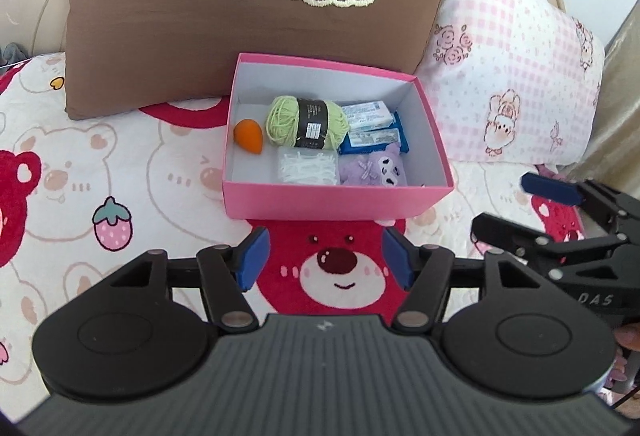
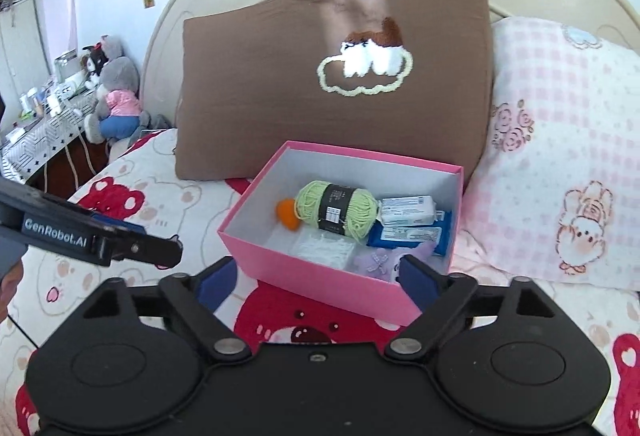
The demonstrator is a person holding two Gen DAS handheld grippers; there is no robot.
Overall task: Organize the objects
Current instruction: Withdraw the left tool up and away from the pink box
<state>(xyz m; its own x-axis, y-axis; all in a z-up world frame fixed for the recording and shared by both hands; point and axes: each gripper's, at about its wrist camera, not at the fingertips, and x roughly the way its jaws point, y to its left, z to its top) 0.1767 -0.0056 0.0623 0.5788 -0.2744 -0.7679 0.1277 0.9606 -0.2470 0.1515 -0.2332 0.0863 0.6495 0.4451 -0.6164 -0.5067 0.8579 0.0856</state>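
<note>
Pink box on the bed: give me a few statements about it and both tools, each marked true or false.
1. The pink box is closed with a lid. False: it stands open.
2. The green yarn lies inside the box. True.
3. The left tool grips the orange egg-shaped piece. False: it is open and empty; that piece lies in the box.
4. The right tool holds nothing. True.
5. The brown pillow stands behind the box. True.
</note>
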